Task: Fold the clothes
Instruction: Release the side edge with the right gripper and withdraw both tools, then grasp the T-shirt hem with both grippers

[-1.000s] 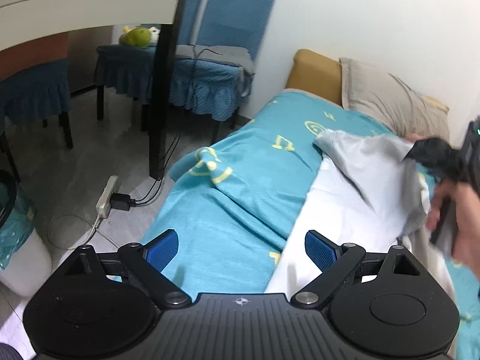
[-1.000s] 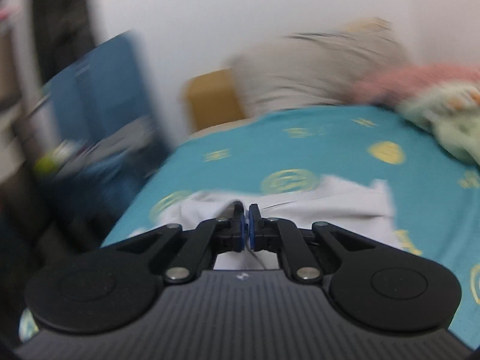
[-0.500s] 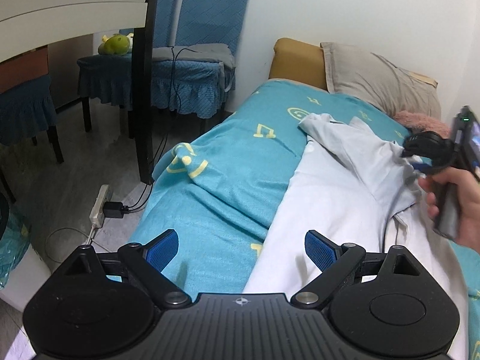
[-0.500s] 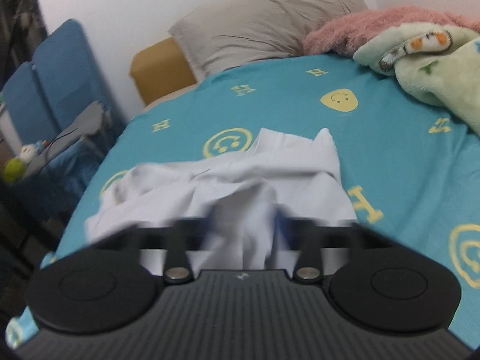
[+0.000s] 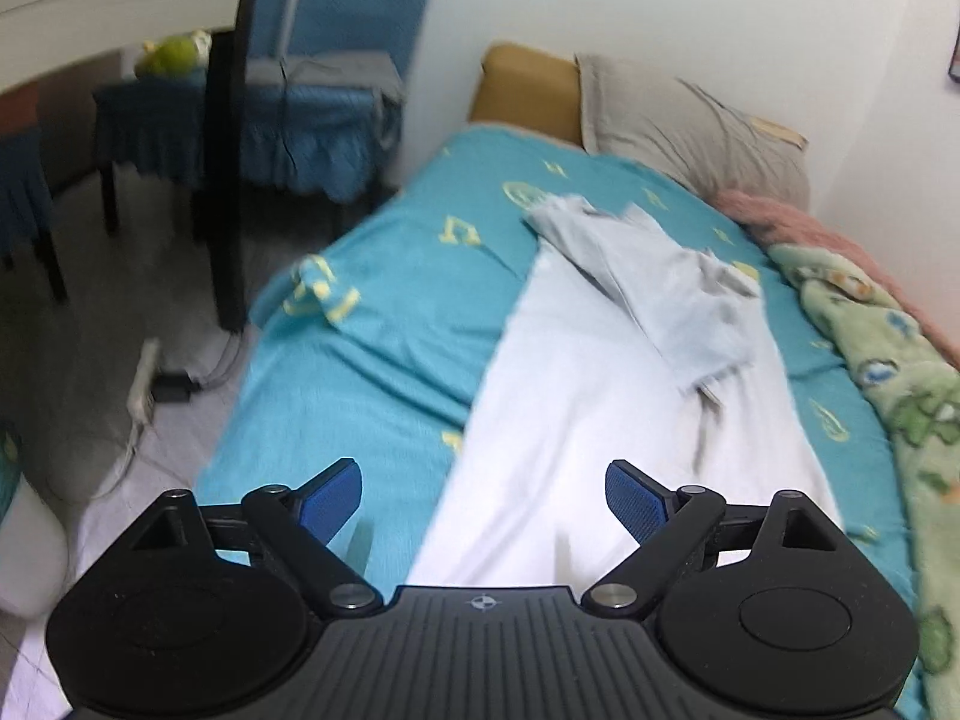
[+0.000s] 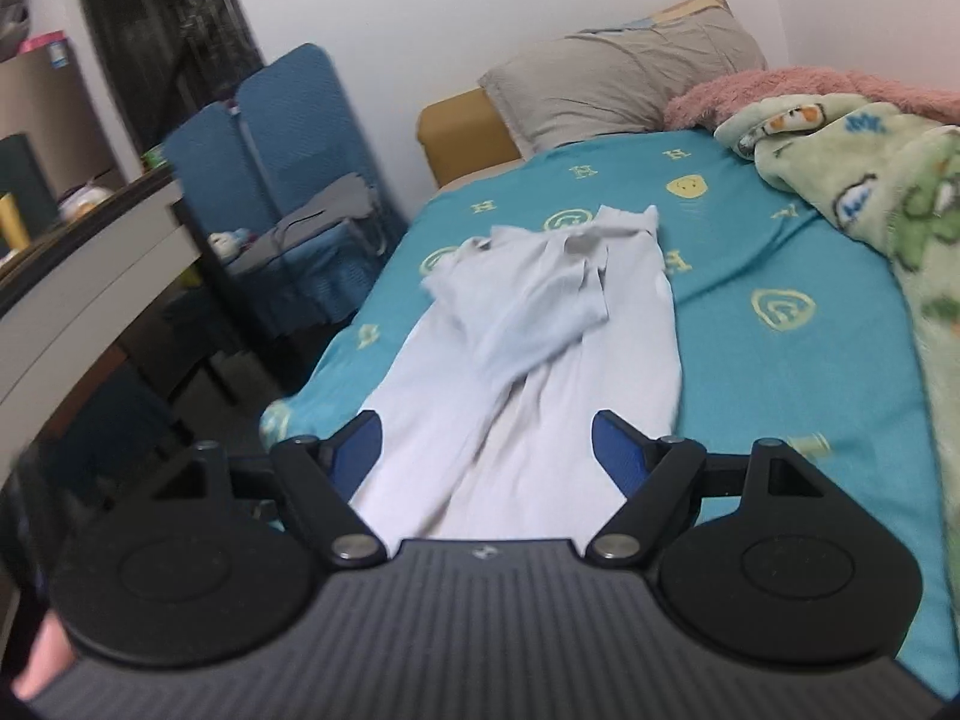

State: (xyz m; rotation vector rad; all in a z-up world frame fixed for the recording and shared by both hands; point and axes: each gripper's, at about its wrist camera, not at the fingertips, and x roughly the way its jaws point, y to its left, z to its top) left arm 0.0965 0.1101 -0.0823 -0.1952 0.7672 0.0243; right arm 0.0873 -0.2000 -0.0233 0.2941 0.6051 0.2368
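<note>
Nearest in the left wrist view, the left hand-held gripper point(image 5: 483, 495) fills the bottom of the frame with its blue pads spread wide apart and nothing between them; it hangs above the near hem of the white garment point(image 5: 606, 420), apparently free to take a fresh hold. In the right wrist view the right hand-held gripper point(image 6: 487, 450) sits likewise at the bottom centre, jaws apart and empty, with the garment's lower end showing through the gap. Neither tool touches the cloth as far as the frames show.

The white garment point(image 6: 540, 372) lies lengthwise on the bed point(image 6: 780, 360), running from lower centre up toward the middle of each frame. It is laid out long and fairly flat, which suits folding: the body is smoothed on the teal sheet so its edges can be found. Its upper part is doubled over: a greyer flap point(image 5: 660, 282) lies diagonally across the body, looking like a sleeve or shoulder turned inward. I judge the first fold is laid and the next calls for a grip on the near hem or the other side.

Further right, a green blanket point(image 6: 870, 180) is bunched against the frame's right edge, well apart from the garment and out of the way. At upper centre a grey pillow point(image 6: 618, 84) rests at the head of the bed. At upper left stand blue chairs point(image 6: 282, 138).
</note>
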